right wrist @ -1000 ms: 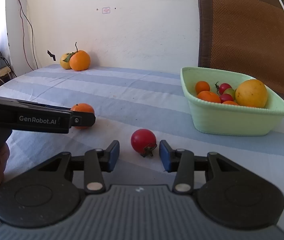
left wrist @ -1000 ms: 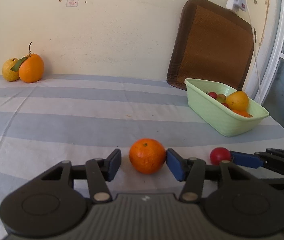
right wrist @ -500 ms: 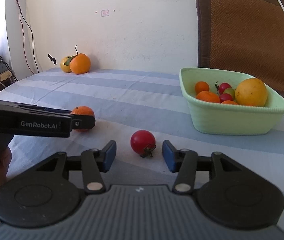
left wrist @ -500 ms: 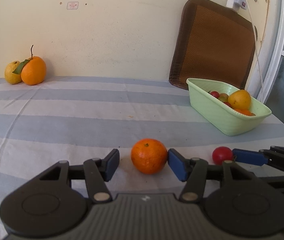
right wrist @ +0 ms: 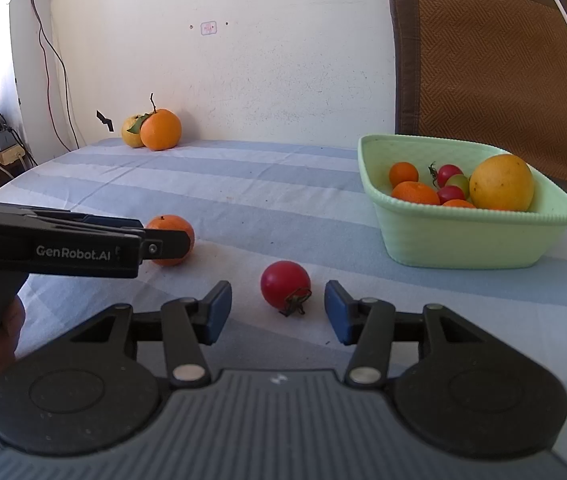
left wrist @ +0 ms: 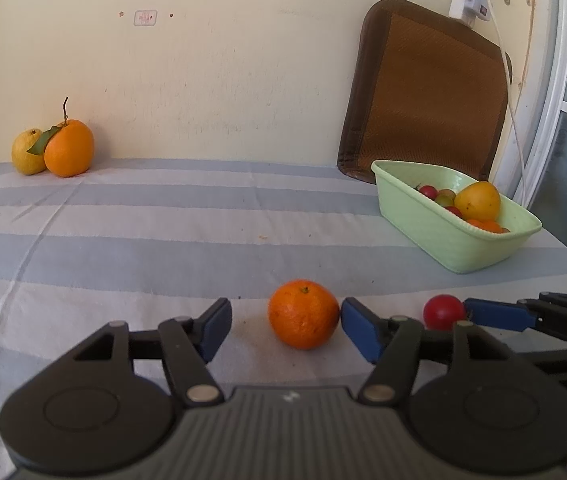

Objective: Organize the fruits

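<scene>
A small orange (left wrist: 302, 314) lies on the striped cloth between the blue pads of my open left gripper (left wrist: 285, 330); the right pad touches it, the left pad stands apart. A red tomato (right wrist: 285, 290) with its stem toward me lies between the pads of my open right gripper (right wrist: 277, 312), touching neither. The orange also shows in the right wrist view (right wrist: 171, 240), half hidden by the left gripper's finger. The tomato shows in the left wrist view (left wrist: 443, 312). A light green basket (right wrist: 463, 240) holds several fruits.
A large orange with a leaf (left wrist: 68, 148) and a yellow fruit (left wrist: 27, 151) sit at the far left by the wall. A brown cushion (left wrist: 423, 92) leans on the wall behind the basket (left wrist: 455, 240). Cables hang at the left (right wrist: 51, 72).
Both grippers have lowered slightly and opened a little wider around their fruits. The orange and the tomato have not moved.
</scene>
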`<move>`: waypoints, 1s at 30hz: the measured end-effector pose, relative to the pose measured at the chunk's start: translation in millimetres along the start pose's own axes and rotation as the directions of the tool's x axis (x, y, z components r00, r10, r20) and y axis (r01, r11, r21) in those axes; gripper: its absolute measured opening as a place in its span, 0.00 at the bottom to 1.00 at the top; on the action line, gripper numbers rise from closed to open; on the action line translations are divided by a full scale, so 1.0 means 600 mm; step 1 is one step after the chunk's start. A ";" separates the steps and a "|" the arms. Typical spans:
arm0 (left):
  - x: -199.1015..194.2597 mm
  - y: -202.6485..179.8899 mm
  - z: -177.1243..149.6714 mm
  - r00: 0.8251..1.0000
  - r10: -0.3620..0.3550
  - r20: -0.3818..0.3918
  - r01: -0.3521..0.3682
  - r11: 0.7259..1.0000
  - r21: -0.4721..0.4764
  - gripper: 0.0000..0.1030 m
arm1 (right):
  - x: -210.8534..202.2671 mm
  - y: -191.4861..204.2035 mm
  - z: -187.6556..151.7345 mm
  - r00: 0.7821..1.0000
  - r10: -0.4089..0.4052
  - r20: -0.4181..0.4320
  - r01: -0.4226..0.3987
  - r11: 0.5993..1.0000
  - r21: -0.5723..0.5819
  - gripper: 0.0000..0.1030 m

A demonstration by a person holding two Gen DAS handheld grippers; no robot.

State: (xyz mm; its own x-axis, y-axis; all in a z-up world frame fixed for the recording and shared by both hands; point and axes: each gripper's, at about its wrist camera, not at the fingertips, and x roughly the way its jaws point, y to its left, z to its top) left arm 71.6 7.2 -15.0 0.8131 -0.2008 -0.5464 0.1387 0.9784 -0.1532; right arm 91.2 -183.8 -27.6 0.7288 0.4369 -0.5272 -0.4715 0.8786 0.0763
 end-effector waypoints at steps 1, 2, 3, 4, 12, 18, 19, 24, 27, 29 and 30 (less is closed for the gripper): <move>-0.001 0.000 0.000 1.000 0.002 0.003 -0.002 1.000 -0.001 0.67 | 0.000 -0.001 0.000 1.000 0.001 0.001 -0.001 1.000 0.001 0.53; -0.002 0.000 0.001 1.000 0.005 0.008 -0.005 1.000 -0.001 0.73 | 0.000 -0.001 0.000 1.000 0.001 0.002 -0.001 1.000 0.002 0.55; -0.004 0.000 0.000 1.000 0.008 0.016 -0.008 1.000 -0.001 0.77 | -0.001 -0.002 0.000 1.000 0.001 0.004 -0.001 1.000 0.003 0.56; -0.006 0.000 0.000 1.000 0.010 0.023 -0.010 1.000 0.000 0.78 | -0.001 -0.001 0.000 1.000 0.000 0.007 0.000 1.000 0.004 0.56; -0.008 -0.002 0.001 1.000 0.013 0.027 -0.013 1.000 0.006 0.78 | -0.008 -0.002 -0.005 1.000 0.006 0.012 -0.006 1.000 0.018 0.56; -0.022 -0.002 -0.006 0.998 0.035 0.057 -0.035 0.999 0.005 0.88 | -0.024 -0.005 -0.015 1.000 -0.001 0.027 0.000 0.999 0.049 0.56; -0.025 -0.002 -0.008 0.997 0.038 0.062 -0.038 0.999 0.010 0.88 | -0.028 -0.004 -0.017 0.999 -0.003 0.034 0.002 0.999 0.053 0.56; -0.045 -0.005 -0.021 0.995 0.059 0.082 -0.062 0.998 0.031 0.91 | -0.042 -0.003 -0.025 0.998 -0.018 0.060 0.013 0.997 0.080 0.57; -0.054 -0.005 -0.028 0.992 0.085 0.089 -0.087 0.996 0.029 0.92 | -0.048 -0.003 -0.029 0.997 -0.032 0.068 0.026 0.995 0.100 0.58; -0.058 -0.006 -0.031 0.991 0.100 0.093 -0.103 0.994 0.027 0.92 | -0.052 -0.003 -0.031 0.996 -0.038 0.076 0.030 0.994 0.103 0.60; -0.059 -0.006 -0.032 0.990 0.109 0.094 -0.112 0.993 0.026 0.92 | -0.054 -0.002 -0.032 0.996 -0.041 0.081 0.032 0.994 0.103 0.60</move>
State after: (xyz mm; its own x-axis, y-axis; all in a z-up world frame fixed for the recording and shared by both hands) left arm 31.2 10.1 -10.9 0.8731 -0.0872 -0.4797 0.0614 0.9957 -0.0693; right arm 58.8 -202.4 -26.9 0.7854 0.4152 -0.4592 -0.3941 0.9073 0.1463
